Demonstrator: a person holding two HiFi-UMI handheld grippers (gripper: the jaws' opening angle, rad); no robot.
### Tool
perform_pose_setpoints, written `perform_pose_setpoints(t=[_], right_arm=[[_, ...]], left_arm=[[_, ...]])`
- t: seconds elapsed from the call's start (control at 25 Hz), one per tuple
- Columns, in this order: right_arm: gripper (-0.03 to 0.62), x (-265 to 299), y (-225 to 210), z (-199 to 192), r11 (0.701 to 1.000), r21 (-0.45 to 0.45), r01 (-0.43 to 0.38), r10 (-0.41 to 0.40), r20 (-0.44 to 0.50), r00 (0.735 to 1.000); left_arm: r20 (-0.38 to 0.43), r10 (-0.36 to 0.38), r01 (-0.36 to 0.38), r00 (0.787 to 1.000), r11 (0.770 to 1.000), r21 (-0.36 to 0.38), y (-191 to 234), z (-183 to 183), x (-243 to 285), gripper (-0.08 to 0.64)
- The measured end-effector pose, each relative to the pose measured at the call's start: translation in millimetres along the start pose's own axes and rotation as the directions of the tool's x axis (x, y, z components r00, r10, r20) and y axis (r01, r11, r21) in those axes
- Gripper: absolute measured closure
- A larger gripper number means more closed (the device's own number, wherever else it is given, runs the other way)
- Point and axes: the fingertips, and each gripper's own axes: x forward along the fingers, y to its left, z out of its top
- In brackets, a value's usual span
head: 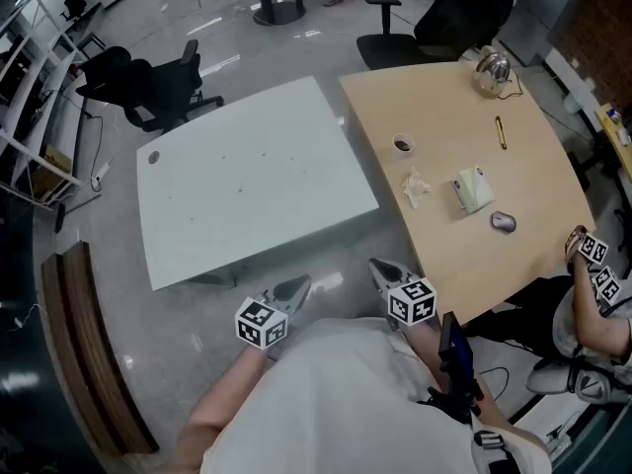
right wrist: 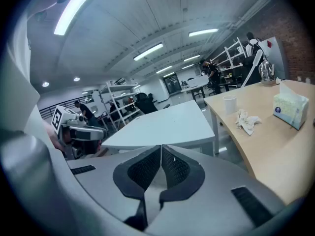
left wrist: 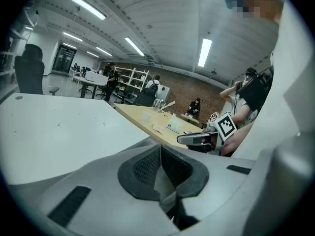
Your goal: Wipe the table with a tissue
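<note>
A crumpled white tissue (head: pixel 416 187) lies on the wooden table (head: pixel 533 235), beside a pale green tissue pack (head: pixel 473 189). The same crumpled tissue (right wrist: pixel 247 120) and tissue pack (right wrist: pixel 290 110) show at the right of the right gripper view. My left gripper (head: pixel 294 289) hangs over the floor near the white table's (head: pixel 247 181) front edge, jaws shut and empty. My right gripper (head: pixel 387 273) is held just off the wooden table's near corner, also shut on nothing. In the gripper views both the left gripper (left wrist: pixel 158 154) and the right gripper (right wrist: pixel 161 154) show pads pressed together.
On the wooden table stand a paper cup (head: pixel 403 145), a pen (head: pixel 501 131), a computer mouse (head: pixel 504 222) and a glass kettle (head: pixel 492 69). Another person with marker cubes (head: pixel 595 265) sits at the right. Black office chairs (head: pixel 148 89) stand beyond the white table.
</note>
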Motion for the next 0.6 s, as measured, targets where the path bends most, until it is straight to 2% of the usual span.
perform_pose_setpoints(t=[0.4,0.6], right_arm=[[0.574,27.3,-67.1,46.0,0.999,-0.027,0.034,-0.034,0.003,0.999],[0.574,41.7,-108.5,62.3,0.992,-0.019,0.124,-0.124,0.011,0.992]], left_arm=[[0.037,0.054,-0.054,0.998,0.999,0.008,44.5,52.6,40.7,0.552],[0.033,0.049,-0.049,0.998,0.999,0.001,57.1,63.1,51.5,0.552]])
